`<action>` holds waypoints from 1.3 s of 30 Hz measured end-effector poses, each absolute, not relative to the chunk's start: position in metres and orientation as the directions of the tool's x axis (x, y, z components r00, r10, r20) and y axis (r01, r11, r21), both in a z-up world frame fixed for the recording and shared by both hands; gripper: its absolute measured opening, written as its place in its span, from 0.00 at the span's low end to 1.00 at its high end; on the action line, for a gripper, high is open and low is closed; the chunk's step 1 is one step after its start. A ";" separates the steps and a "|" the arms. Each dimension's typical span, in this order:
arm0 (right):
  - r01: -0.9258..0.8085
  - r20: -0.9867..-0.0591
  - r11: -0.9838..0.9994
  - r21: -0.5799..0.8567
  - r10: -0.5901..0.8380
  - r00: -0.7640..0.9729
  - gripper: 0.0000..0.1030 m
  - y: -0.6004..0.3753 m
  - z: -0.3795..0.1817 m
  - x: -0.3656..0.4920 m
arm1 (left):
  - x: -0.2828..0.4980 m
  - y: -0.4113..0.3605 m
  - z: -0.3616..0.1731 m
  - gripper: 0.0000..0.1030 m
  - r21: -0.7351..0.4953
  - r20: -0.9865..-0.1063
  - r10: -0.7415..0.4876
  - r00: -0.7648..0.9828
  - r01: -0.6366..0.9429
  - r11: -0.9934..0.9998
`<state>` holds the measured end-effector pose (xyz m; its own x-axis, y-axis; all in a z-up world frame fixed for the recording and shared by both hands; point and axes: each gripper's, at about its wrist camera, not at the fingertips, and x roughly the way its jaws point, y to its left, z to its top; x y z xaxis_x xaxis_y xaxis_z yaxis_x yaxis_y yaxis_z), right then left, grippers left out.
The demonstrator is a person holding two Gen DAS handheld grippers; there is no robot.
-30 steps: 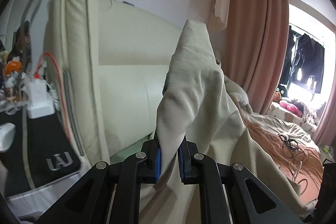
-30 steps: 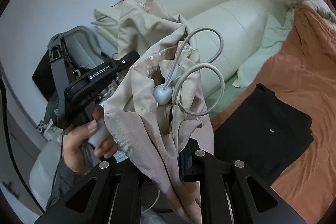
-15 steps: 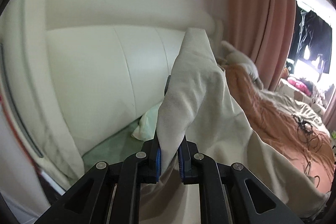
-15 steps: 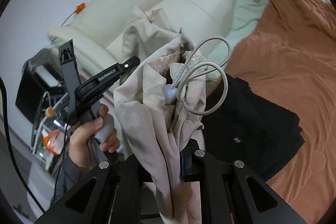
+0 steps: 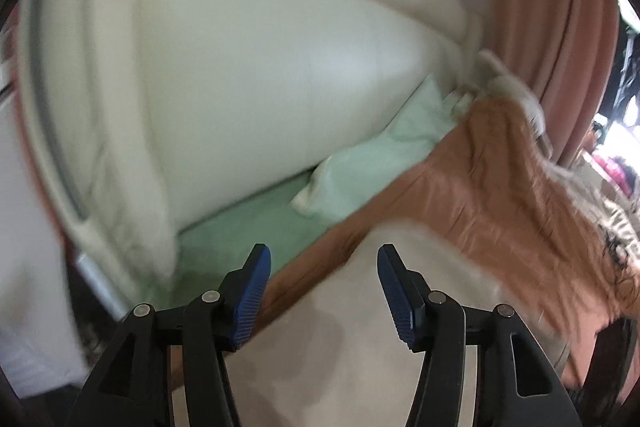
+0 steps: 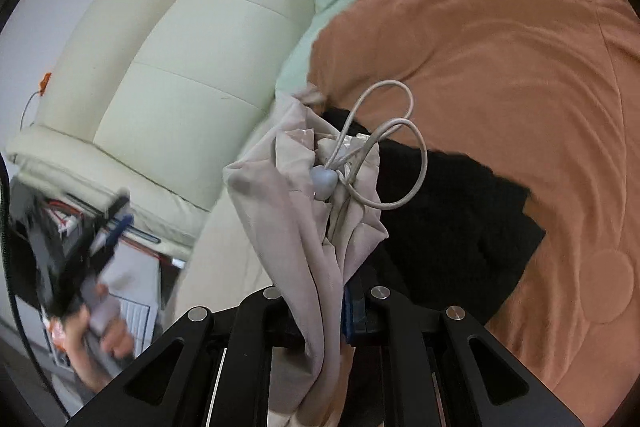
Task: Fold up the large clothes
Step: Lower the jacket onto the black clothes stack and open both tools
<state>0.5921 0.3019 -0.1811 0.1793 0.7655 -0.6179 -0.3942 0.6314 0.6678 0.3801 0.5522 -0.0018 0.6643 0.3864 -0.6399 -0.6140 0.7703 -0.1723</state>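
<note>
A large beige garment (image 5: pixel 344 347) lies spread on the orange bedspread (image 5: pixel 500 195) under my left gripper (image 5: pixel 325 293). Its jaws are opening, the blue pads (image 5: pixel 256 293) stand well apart, and neither presses on the cloth. In the right wrist view my right gripper (image 6: pixel 336 311) is shut on a bunched part of the same beige garment (image 6: pixel 296 195). That bunch stands up from the fingers, with a grey drawstring cord (image 6: pixel 400 131) and its toggle (image 6: pixel 324 181) looped on top. The left gripper (image 6: pixel 106 231) shows blurred at the left, held by a hand (image 6: pixel 104 331).
A folded black garment (image 6: pixel 460 211) lies on the orange bedspread (image 6: pixel 500 47) just behind the held bunch. A cream padded headboard (image 5: pixel 260 87) and a pale green pillow (image 5: pixel 380 163) close off the far side. Pink curtains (image 5: pixel 560 27) hang at the right.
The left gripper has let go of the beige cloth and its jaws have spread; the cloth has dropped onto the bed. Both hands have come down toward the bed, the right still gripping.
</note>
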 end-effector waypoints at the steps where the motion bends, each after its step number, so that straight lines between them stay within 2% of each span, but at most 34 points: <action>1: -0.400 -0.624 0.639 0.657 0.759 0.185 0.12 0.303 -0.181 0.590 | 0.366 0.554 -0.007 0.57 -0.181 -0.658 0.379 0.651 -0.625 0.760; 4: -0.412 -0.629 0.645 0.643 0.752 0.197 0.12 0.305 -0.178 0.586 | 0.337 0.559 -0.025 0.68 -0.240 -0.699 0.341 0.628 -0.656 0.716; 10: -0.406 -0.653 0.669 0.623 0.730 0.202 0.13 0.305 -0.180 0.587 | 0.291 0.544 -0.042 0.71 -0.272 -0.743 0.297 0.600 -0.676 0.685; 14: -0.396 -0.654 0.667 0.632 0.732 0.189 0.13 0.304 -0.182 0.593 | 0.270 0.537 -0.048 0.89 -0.280 -0.749 0.303 0.589 -0.696 0.661; 22: -0.387 -0.661 0.674 0.629 0.726 0.188 0.13 0.304 -0.186 0.592 | 0.254 0.536 -0.099 0.89 -0.418 -0.777 0.178 0.604 -0.705 0.573; 25: -0.393 -0.653 0.663 0.637 0.735 0.182 0.13 0.305 -0.182 0.595 | 0.258 0.537 -0.108 0.80 -0.455 -0.761 0.163 0.628 -0.696 0.555; 27: -0.385 -0.638 0.648 0.657 0.750 0.175 0.12 0.306 -0.179 0.600 | 0.263 0.543 -0.109 0.57 -0.492 -0.748 0.139 0.649 -0.683 0.539; 32: -0.403 -0.620 0.641 0.653 0.758 0.201 0.12 0.308 -0.169 0.605 | 0.282 0.546 -0.099 0.49 -0.434 -0.764 0.187 0.617 -0.707 0.559; 35: -0.368 -0.612 0.645 0.670 0.760 0.217 0.12 0.297 -0.180 0.609 | 0.284 0.549 -0.099 0.43 -0.444 -0.746 0.194 0.637 -0.693 0.568; 36: -0.369 -0.628 0.657 0.657 0.748 0.214 0.16 0.296 -0.184 0.609 | 0.285 0.549 -0.100 0.43 -0.440 -0.746 0.198 0.636 -0.694 0.571; 39: -0.338 -0.705 0.730 0.594 0.675 0.217 0.46 0.288 -0.201 0.611 | 0.284 0.549 -0.105 0.48 -0.409 -0.756 0.215 0.618 -0.703 0.581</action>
